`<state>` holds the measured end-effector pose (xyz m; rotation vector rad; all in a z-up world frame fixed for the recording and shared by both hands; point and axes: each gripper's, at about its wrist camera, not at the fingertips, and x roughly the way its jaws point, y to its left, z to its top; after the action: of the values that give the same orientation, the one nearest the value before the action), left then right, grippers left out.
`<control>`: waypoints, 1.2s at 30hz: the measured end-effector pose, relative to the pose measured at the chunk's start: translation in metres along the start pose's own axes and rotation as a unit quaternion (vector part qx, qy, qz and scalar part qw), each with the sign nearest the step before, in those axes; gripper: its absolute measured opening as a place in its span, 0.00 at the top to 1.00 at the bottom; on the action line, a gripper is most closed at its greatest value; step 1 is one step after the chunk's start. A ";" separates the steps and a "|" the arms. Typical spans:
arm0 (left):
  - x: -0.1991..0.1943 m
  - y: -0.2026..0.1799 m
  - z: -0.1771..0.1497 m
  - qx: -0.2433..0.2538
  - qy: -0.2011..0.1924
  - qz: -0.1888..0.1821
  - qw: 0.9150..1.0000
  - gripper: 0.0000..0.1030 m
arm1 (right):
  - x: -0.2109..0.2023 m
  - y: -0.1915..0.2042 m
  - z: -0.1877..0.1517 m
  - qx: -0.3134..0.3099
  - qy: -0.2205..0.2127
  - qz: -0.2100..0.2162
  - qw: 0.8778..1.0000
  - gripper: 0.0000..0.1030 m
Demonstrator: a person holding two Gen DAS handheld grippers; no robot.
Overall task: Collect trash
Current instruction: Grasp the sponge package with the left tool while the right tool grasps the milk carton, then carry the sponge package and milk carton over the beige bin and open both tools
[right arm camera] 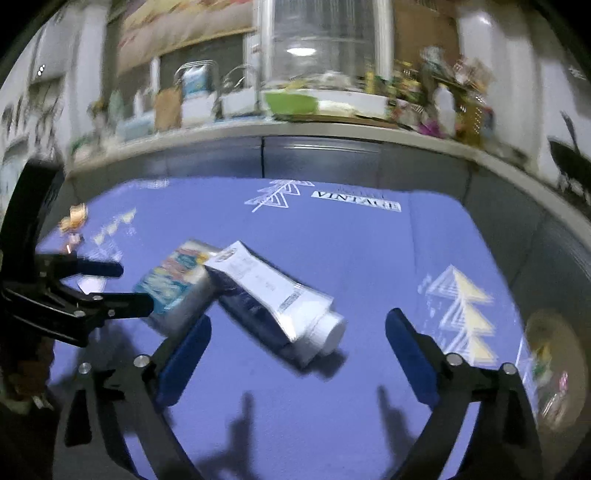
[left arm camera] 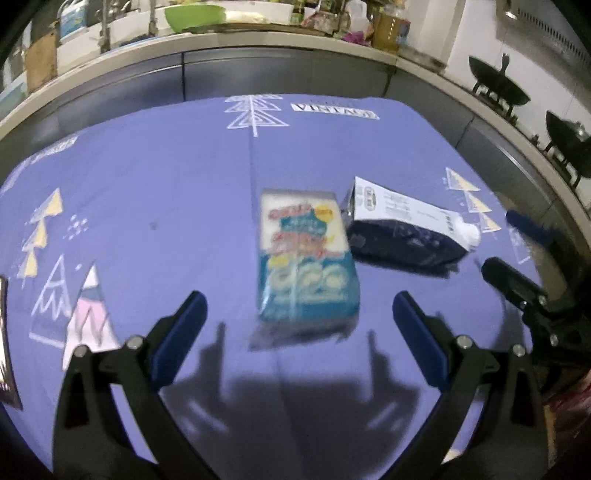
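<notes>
A blue and white sponge packet lies flat on the purple tablecloth. Beside it on the right lies a dark blue and white tube with a white cap. My left gripper hovers open just in front of the packet, its pads clear of it. My right gripper is open above the tube, which lies across the gap without touching the pads. In the right wrist view the packet leans under the tube's flat end. Each gripper shows in the other's view: the right gripper and the left gripper.
A kitchen counter with a green bowl and bottles runs behind the table. Black woks stand on a stove at the right. Small orange wrappers lie far left, and a round plate sits at the right edge.
</notes>
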<state>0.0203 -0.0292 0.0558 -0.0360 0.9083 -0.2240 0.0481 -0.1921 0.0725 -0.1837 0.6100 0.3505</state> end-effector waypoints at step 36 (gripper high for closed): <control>0.102 -0.345 0.107 0.204 0.074 -0.237 0.947 0.43 | -0.092 -0.289 -0.106 0.306 -0.017 -0.169 0.937 0.55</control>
<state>0.1038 -0.3939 0.0854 0.1494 0.9782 -0.8709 0.0300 -0.5128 0.0605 0.3158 0.6141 -0.1792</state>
